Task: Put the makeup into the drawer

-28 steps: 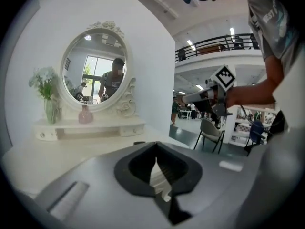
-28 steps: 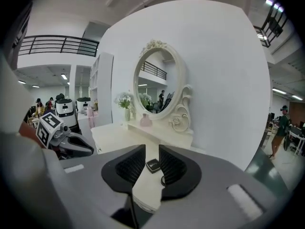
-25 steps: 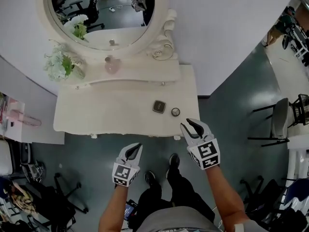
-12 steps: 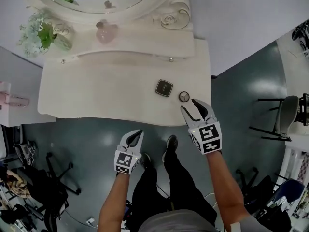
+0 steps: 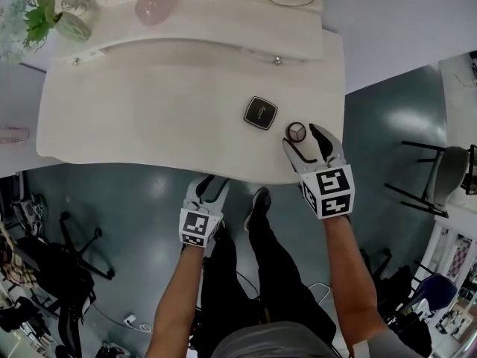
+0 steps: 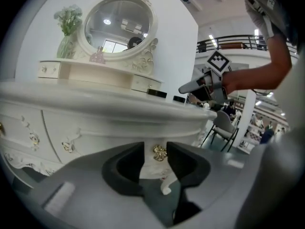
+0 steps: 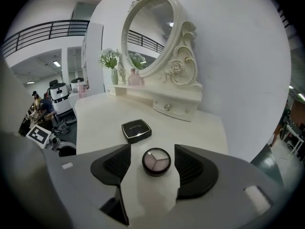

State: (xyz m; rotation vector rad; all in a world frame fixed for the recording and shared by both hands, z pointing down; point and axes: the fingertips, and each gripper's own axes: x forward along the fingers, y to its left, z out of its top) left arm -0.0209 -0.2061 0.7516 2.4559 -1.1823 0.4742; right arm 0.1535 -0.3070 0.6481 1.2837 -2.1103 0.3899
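Note:
A round eyeshadow pot [image 5: 297, 131] [image 7: 156, 161] lies near the right front corner of the cream dressing table [image 5: 149, 118]. A black square compact [image 5: 260, 112] [image 7: 136, 130] sits just behind it. My right gripper [image 5: 308, 143] [image 7: 152, 152] is over the table, its jaws opening on either side of the round pot, with gaps on both sides. My left gripper [image 5: 208, 191] [image 6: 155, 157] is below the table's front edge. Its jaws are opening with the gold drawer knob [image 6: 159, 152] between them, untouched.
An oval mirror [image 7: 145, 35], a vase of flowers [image 5: 46, 17] and a pink bottle [image 5: 154, 6] stand at the back on a raised shelf with small drawers [image 5: 277, 61]. The person's legs [image 5: 257, 222] are in front of the table. A chair [image 5: 436, 174] stands at the right.
Both grippers have sunk toward the table. The right one came forward around the round pot and spread its jaws. The left one went to the table's front and opened from shut.

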